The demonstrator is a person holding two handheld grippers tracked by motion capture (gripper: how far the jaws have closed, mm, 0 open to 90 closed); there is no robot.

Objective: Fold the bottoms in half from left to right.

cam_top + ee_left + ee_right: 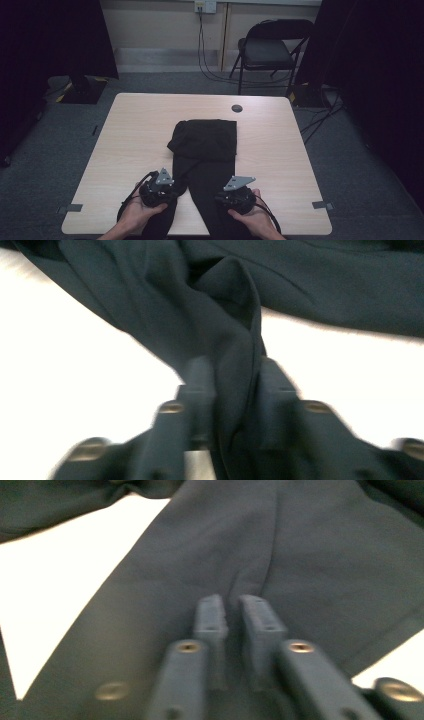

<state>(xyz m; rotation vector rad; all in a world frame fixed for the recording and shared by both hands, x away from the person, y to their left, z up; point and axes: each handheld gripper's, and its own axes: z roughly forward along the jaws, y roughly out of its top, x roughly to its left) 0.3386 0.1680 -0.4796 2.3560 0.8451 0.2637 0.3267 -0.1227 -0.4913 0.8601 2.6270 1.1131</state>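
Observation:
Black trousers (205, 145) lie on the light wooden table (135, 130), bunched at the far end, with the two legs running toward the near edge. At the left leg my left gripper (167, 192) is held in a hand. In the left gripper view it (235, 367) is shut on a raised fold of the dark cloth (220, 315). My right gripper (227, 197) sits on the right leg. Its fingertips (233, 602) are pinched together on a small crease of the cloth (300, 555).
A black folding chair (270, 50) stands beyond the table's far edge, with cables on the floor near it. A round cable hole (237, 108) sits near the far edge of the table. Grey tape marks (322, 205) sit at the near corners. Dark curtains hang at both sides.

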